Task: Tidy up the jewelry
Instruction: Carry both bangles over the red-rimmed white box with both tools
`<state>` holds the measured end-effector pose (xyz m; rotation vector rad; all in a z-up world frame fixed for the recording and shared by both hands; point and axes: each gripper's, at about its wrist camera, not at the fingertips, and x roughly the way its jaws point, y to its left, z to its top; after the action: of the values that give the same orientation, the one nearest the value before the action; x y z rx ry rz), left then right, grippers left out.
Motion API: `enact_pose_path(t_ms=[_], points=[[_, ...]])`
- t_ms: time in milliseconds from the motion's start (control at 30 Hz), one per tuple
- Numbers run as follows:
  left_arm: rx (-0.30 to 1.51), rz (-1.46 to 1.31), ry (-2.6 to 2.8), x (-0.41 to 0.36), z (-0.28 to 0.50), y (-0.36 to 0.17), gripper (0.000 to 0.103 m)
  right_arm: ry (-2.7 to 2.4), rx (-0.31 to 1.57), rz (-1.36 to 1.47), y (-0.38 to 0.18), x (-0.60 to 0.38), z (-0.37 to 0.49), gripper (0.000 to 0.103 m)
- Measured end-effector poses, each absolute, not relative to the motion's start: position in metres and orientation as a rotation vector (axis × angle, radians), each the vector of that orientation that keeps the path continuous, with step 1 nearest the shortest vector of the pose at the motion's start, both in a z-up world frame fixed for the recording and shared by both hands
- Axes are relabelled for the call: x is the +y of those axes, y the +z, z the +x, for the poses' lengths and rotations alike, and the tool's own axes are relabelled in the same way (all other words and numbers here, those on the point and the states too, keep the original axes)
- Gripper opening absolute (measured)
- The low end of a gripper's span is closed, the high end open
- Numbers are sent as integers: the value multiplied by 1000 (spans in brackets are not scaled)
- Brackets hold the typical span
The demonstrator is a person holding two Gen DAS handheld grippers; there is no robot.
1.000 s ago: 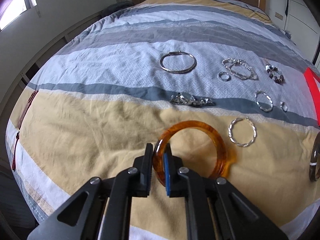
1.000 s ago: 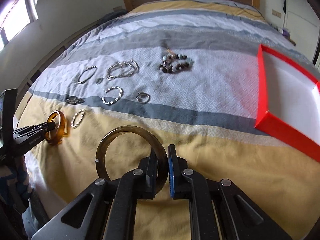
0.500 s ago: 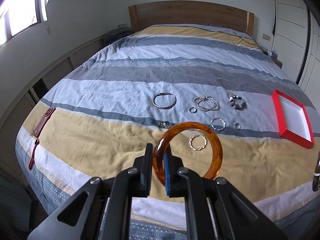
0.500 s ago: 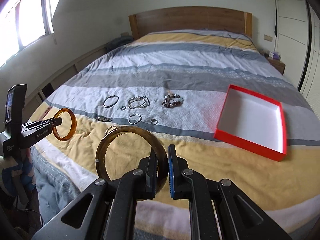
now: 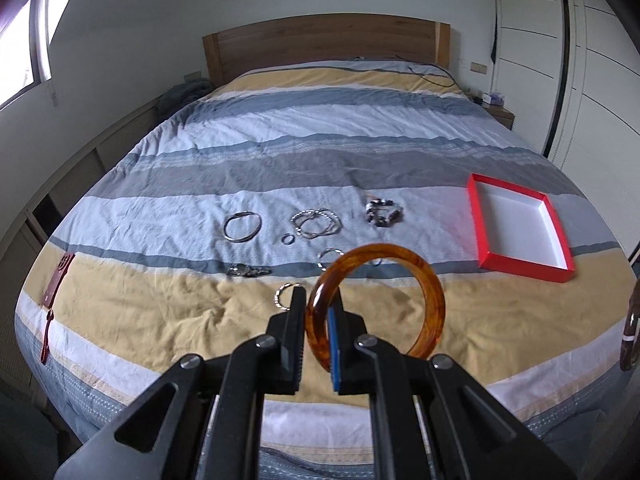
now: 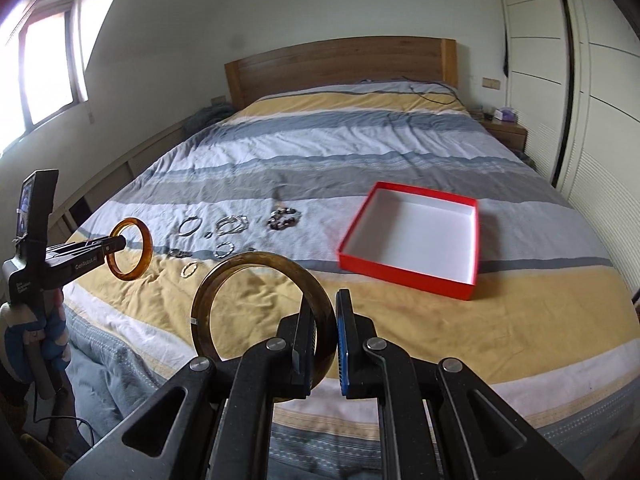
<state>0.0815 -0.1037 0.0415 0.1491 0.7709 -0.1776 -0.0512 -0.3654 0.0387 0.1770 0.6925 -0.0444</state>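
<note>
Above the striped bedspread (image 5: pixel 280 128), where silver bracelets (image 5: pixel 316 226) lie left of the red box (image 6: pixel 404 270), my left gripper (image 5: pixel 316 334) clamps the amber bangle (image 5: pixel 434 304) and my right gripper (image 6: pixel 326 334) the olive-brown bangle (image 6: pixel 256 260).

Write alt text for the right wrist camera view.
The right gripper holds a dark olive bangle above a striped bed. An empty red box lies to the right; to the left, the left gripper holds an amber bangle above scattered silver bracelets.
</note>
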Motion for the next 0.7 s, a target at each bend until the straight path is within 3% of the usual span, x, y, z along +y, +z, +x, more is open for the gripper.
enact_pose_path(t_ms=[700], points=[[838,284,-421,-286,178,4,9,-164,775,207,-7,-496,65,9]])
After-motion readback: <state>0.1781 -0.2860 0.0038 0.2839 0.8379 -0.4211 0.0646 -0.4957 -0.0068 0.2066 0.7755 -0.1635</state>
